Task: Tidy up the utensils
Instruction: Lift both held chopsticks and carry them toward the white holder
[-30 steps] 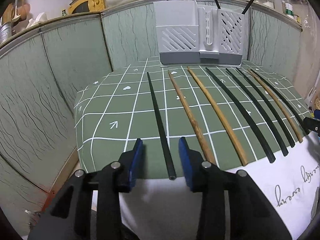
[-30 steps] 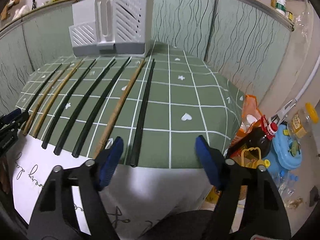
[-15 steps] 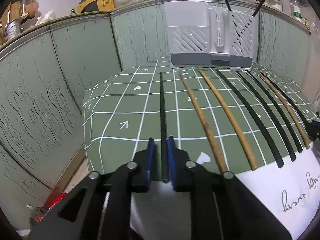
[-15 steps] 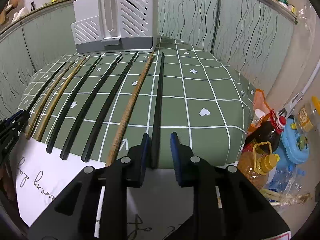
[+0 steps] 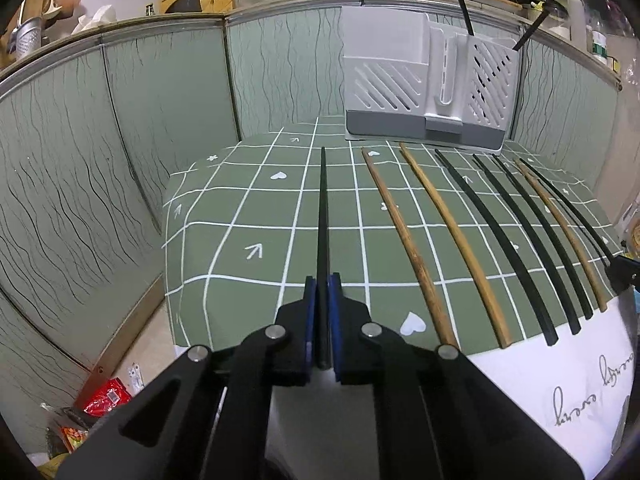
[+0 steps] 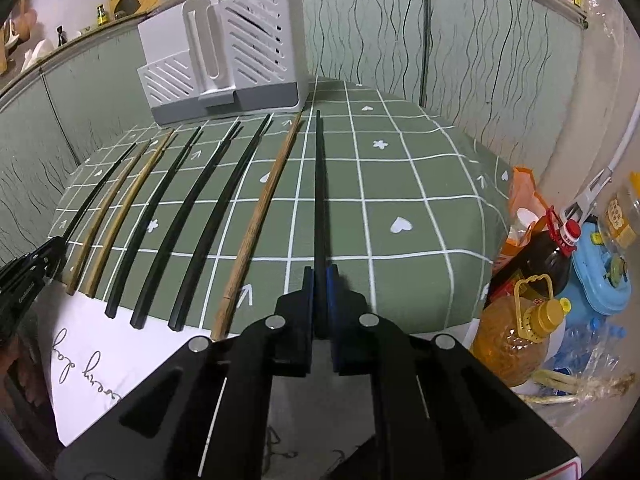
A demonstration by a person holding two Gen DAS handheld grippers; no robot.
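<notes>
Several black and wooden chopsticks lie side by side on a green checked cloth (image 5: 256, 208), pointing toward a white slotted utensil holder (image 5: 424, 92) at the back. My left gripper (image 5: 322, 284) is shut on the near end of the leftmost black chopstick (image 5: 322, 208). In the right wrist view, my right gripper (image 6: 320, 276) is shut on the near end of the rightmost black chopstick (image 6: 319, 184), beside a wooden chopstick (image 6: 260, 216). The holder (image 6: 228, 60) has two dark sticks standing in it. Each gripper shows at the edge of the other's view.
Green panelled walls enclose the table on three sides. A white cloth with writing (image 5: 560, 380) covers the near edge. Oil bottles (image 6: 516, 332) and a blue container (image 6: 600, 268) stand on the floor to the right. Red packets (image 5: 104, 396) lie on the floor at left.
Both grippers went from open, straddling the outermost black chopsticks, to shut on their near ends. The hands barely shifted otherwise.
</notes>
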